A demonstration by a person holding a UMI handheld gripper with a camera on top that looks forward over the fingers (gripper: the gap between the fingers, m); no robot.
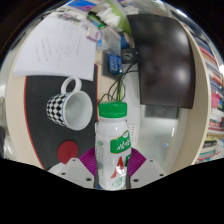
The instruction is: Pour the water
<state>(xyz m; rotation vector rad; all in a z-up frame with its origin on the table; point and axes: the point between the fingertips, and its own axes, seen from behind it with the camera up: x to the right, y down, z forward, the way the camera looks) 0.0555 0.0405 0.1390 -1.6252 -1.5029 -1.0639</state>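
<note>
A: Bottle (114, 143) first. White body, green label, green cap on, upright between the fingers (80, 170). Pads pressing both sides as far as I can see, so the gripper (112, 176) is clamped on it.

B: Where's the target?

A: Mug (66, 102), checkered black and white, just ahead and to the left of the bottle, handle toward the bottle side. Mouth faces up. Sits on a dark mat (45, 135) with a red shape (67, 151) near the left finger.

B: Risks?

A: Cap looks closed, so a tilt now gives no water; my guess is it has to come off first. Grip is low on the body, so the tall top could swing or slip when tipped. Mug is close; a fast swing left could knock its handle or rim. Pouring off-centre would wet the mat.

B: Room to move?

A: Left is tight: mug, then paper (55, 45) beyond it. Behind the bottle, a blue box (118, 63) and some wire. Right has a dark panel (163, 50) farther back and pale bare desk (165, 125) nearer, the freest side. Table edge not clearly visible. Books or similar far right, can't tell exactly.
</note>
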